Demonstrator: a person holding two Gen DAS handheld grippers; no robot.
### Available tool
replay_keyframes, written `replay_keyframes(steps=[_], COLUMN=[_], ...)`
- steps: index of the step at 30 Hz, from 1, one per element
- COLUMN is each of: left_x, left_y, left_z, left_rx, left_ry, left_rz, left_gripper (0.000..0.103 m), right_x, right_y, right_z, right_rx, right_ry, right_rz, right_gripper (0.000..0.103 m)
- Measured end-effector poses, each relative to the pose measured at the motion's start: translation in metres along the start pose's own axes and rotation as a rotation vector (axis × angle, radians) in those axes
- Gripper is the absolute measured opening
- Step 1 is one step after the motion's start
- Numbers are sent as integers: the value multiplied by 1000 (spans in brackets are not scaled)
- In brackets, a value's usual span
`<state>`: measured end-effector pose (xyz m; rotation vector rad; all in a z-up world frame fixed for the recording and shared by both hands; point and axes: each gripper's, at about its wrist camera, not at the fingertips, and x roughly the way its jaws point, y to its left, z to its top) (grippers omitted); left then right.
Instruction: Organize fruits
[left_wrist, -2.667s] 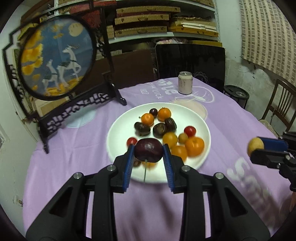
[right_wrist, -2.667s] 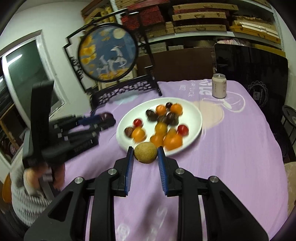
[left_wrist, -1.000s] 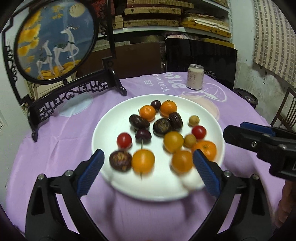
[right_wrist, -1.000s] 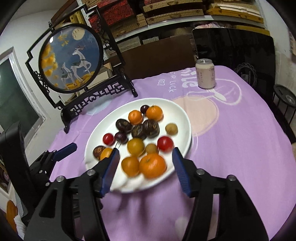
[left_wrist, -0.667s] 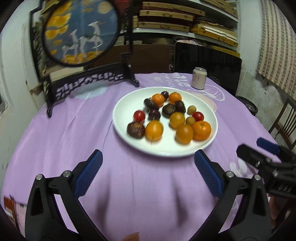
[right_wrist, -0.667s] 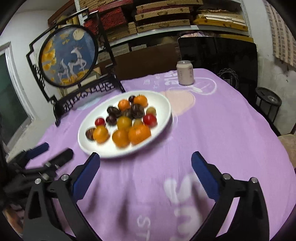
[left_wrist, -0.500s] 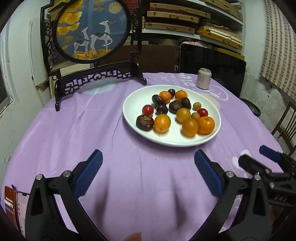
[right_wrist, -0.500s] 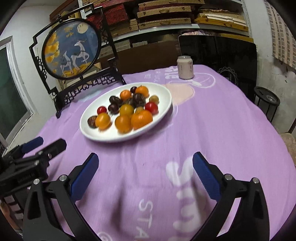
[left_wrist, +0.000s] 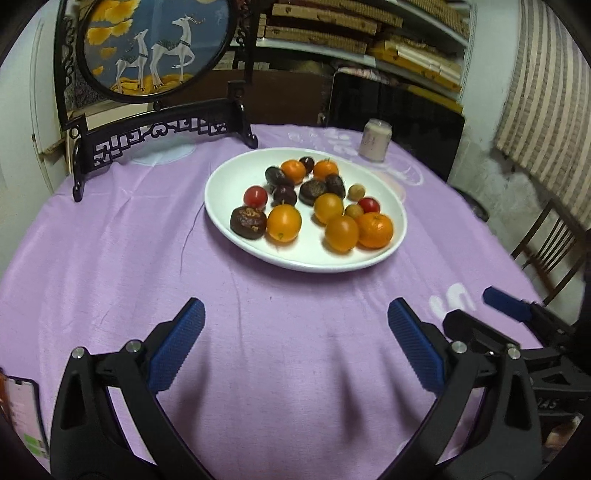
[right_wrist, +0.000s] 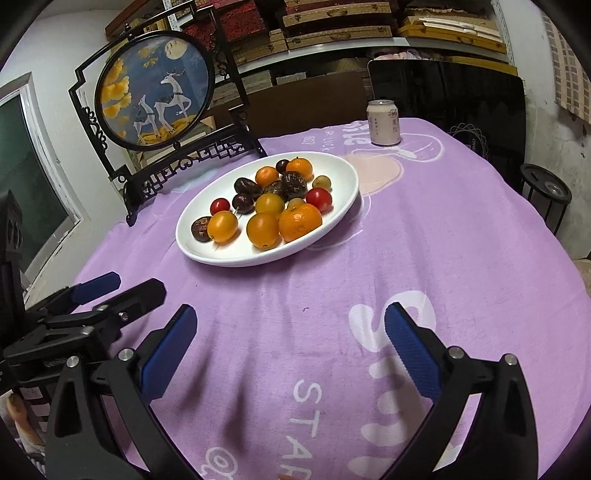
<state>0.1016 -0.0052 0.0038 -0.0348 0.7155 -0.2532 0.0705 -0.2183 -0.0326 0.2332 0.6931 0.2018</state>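
Observation:
A white plate (left_wrist: 236, 173) (right_wrist: 343, 192) on the purple tablecloth holds several fruits: oranges (left_wrist: 373, 229) (right_wrist: 300, 222), red cherry tomatoes (left_wrist: 255, 196), dark plums (left_wrist: 284, 195) and small tan fruits (left_wrist: 357, 192). My left gripper (left_wrist: 295, 343) is wide open and empty, held back from the plate over bare cloth. My right gripper (right_wrist: 290, 343) is wide open and empty, also short of the plate. Each gripper shows in the other's view: the right gripper (left_wrist: 517, 314) at the right edge, the left gripper (right_wrist: 107, 291) at the left.
A black-framed round deer screen (left_wrist: 155, 48) (right_wrist: 159, 96) stands behind the plate on the left. A drink can (left_wrist: 376, 144) (right_wrist: 384, 123) stands at the table's far side. A wooden chair (left_wrist: 546, 251) and a black stool (right_wrist: 546, 195) are to the right of the table.
Both grippers let go of their fruits onto the plate, opened wide and drew back toward the near table edge. The plate now lies farther from both.

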Motion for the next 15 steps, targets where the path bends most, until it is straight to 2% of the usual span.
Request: replay_keyframes(steps=[5,15], left_x=[-4,-2], left_y=[-11,-10], left_z=[-2,-2], left_rx=[70,69], left_ry=[-50,-35], left_rz=[98,122], left_gripper=[101,101], right_x=[0,2], right_y=[1,1], right_z=[-1,0], right_rx=[-4,-3], right_ry=[5,15], right_rz=[-4,-14], right_gripper=[102,102])
